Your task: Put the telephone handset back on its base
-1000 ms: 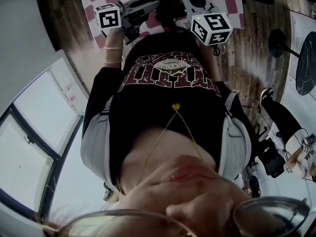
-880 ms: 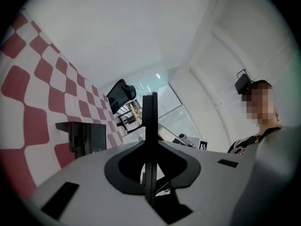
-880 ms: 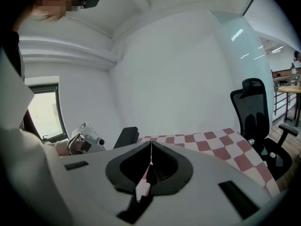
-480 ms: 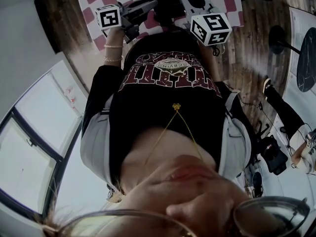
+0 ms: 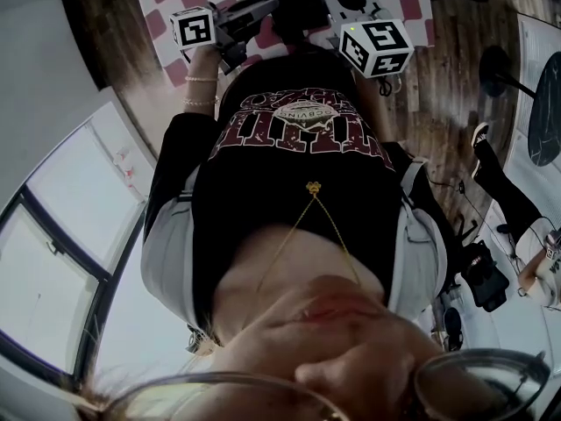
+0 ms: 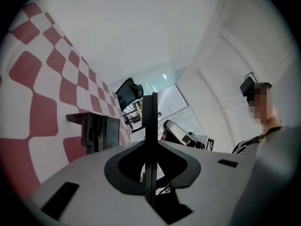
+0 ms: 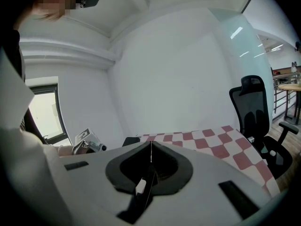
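Left gripper (image 6: pixel 150 101) and right gripper (image 7: pixel 151 147) both pinched shut, empty: you're likely idling over checkered cloth (image 6: pixel 42 79), handset not yet grabbed.

We see matt grey plastic shells on the left gripper (image 6: pixel 150 100) and the right gripper (image 7: pixel 151 147), each with matt black jaws. The red-and-white checked tablecloth (image 6: pixel 33 102) looks like smooth cloth. The floor (image 5: pixel 447 68) is dark wood planking. The person's black T-shirt (image 5: pixel 263 182) is soft cloth, crossed by a thin, shiny, gold-coloured metal necklace (image 5: pixel 312 189).
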`<action>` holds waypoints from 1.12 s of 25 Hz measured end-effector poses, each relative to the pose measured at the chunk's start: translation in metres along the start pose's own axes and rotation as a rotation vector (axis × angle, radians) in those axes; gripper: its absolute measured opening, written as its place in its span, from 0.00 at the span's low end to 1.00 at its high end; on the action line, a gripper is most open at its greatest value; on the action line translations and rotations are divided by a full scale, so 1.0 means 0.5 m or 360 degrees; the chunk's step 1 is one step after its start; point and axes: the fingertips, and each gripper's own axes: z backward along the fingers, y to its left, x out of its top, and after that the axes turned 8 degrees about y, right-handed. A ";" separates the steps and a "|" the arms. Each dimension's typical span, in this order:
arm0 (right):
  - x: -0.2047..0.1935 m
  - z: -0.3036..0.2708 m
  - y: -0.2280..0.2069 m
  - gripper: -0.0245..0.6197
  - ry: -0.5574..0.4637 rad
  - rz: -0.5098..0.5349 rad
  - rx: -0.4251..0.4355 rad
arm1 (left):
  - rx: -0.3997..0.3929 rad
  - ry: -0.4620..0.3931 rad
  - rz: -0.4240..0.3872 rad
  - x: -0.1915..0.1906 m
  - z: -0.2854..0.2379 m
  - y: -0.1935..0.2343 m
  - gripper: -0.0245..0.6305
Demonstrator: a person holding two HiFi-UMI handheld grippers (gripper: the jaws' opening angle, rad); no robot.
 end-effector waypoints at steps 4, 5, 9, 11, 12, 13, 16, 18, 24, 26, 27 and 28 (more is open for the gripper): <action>-0.007 0.000 -0.010 0.07 0.0001 -0.0017 -0.0011 | 0.0035 0.0027 -0.0008 0.002 -0.006 0.014 0.16; -0.008 0.000 -0.010 0.07 0.0001 -0.0020 -0.0014 | 0.0032 0.0026 -0.0003 0.002 -0.006 0.018 0.16; -0.013 0.003 -0.008 0.07 0.0000 -0.0027 -0.0024 | 0.0036 0.0029 0.0021 -0.004 -0.006 0.031 0.16; -0.014 0.006 -0.010 0.07 -0.0003 -0.0031 -0.0027 | 0.0050 0.0031 0.0036 -0.008 -0.008 0.041 0.16; -0.015 0.007 -0.011 0.07 -0.0003 -0.0033 -0.0028 | 0.0057 0.0031 0.0041 -0.009 -0.009 0.046 0.16; -0.016 0.008 -0.012 0.07 -0.0001 -0.0034 -0.0031 | 0.0061 0.0030 0.0044 -0.011 -0.009 0.050 0.16; -0.019 0.011 -0.017 0.07 0.0004 -0.0038 -0.0043 | 0.0068 0.0026 0.0061 -0.016 -0.009 0.060 0.16; -0.022 0.013 -0.019 0.07 0.0008 -0.0043 -0.0050 | 0.0080 0.0025 0.0071 -0.020 -0.008 0.069 0.16; -0.026 0.014 -0.021 0.07 0.0016 -0.0049 -0.0058 | 0.0104 0.0026 0.0092 -0.026 -0.011 0.093 0.16; -0.027 0.015 -0.020 0.07 0.0016 -0.0052 -0.0060 | 0.0123 0.0028 0.0104 -0.029 -0.011 0.103 0.16; -0.026 0.016 -0.019 0.07 0.0016 -0.0053 -0.0061 | 0.0130 0.0028 0.0105 -0.029 -0.011 0.107 0.16; -0.026 0.017 -0.019 0.07 0.0016 -0.0054 -0.0062 | 0.0134 0.0030 0.0103 -0.030 -0.011 0.110 0.16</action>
